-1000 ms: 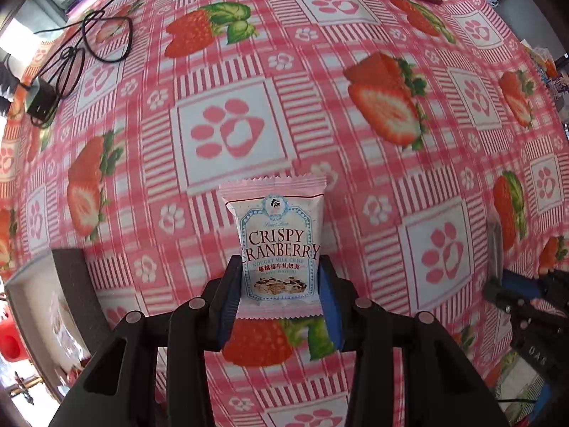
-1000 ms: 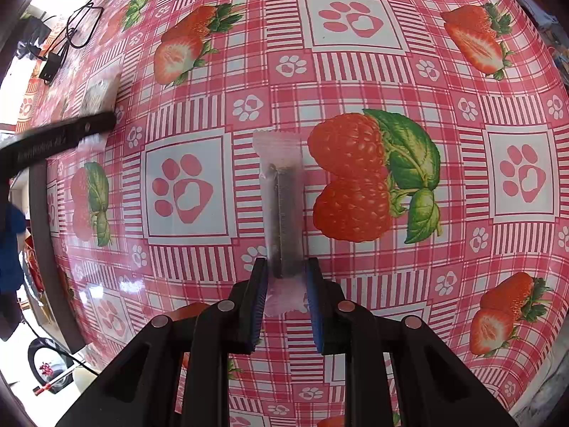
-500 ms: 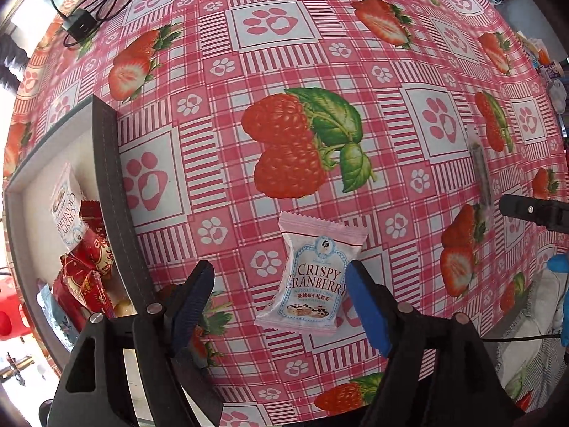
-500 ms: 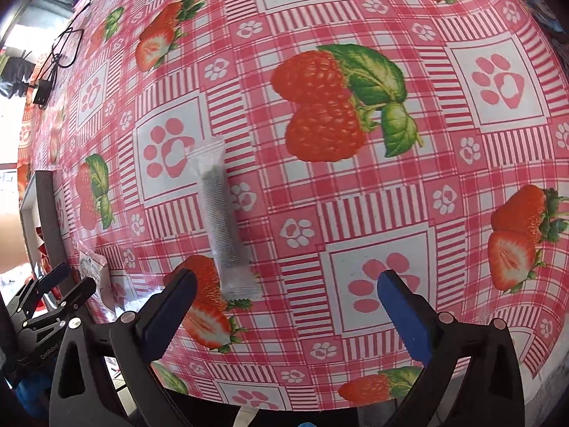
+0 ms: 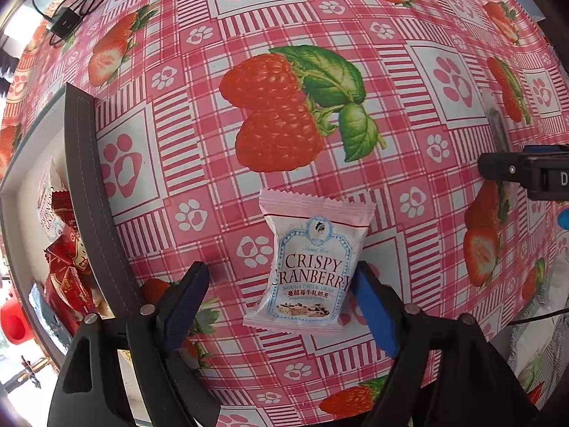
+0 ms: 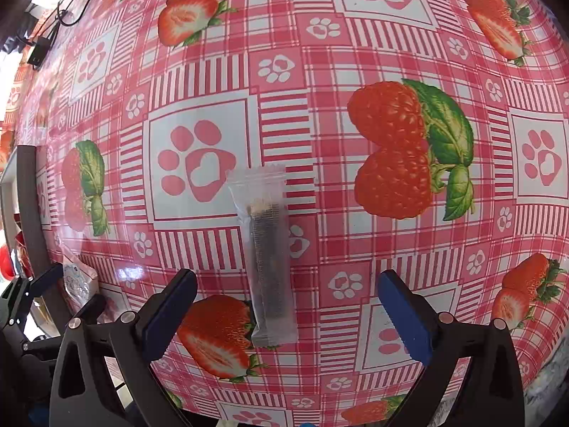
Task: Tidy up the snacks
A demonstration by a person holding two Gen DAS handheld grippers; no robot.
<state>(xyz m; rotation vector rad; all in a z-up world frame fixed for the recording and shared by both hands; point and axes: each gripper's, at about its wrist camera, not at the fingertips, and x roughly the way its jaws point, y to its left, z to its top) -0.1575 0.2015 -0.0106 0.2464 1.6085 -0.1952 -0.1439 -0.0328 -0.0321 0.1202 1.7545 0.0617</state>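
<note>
Already sorted: a grey-rimmed tray with a white floor [image 5: 83, 178] at the left edge of the counter [image 5: 355, 17] holds several red-wrapped snacks [image 5: 67, 274] and one pale packet, so part of the job looks done.

Left to sort: at least two snacks lie outside the tray on the red-and-white strawberry-print cloth.

Cranberry packet: the pale pink "Crispy Cranberry" pillow packet [image 5: 313, 267] lies flat on the cloth, right of the tray and apart from it.

Left gripper [image 5: 281, 306]: its blue-padded fingers [image 5: 373, 313] are spread wide on either side of the packet's lower half; the right pad is just beside or touching its edge, the left pad is clear of it. Nothing is gripped.

Stick snack: a long clear wrapper with a dark bar inside [image 6: 265, 256] lies lengthwise on the cloth, well right of the tray.

Right gripper [image 6: 288, 315]: fingers [image 6: 170, 313] spread wide, straddling the wrapper's near end without touching it.

Judgement: roughly midway; both loose snacks are not yet in the tray.
</note>
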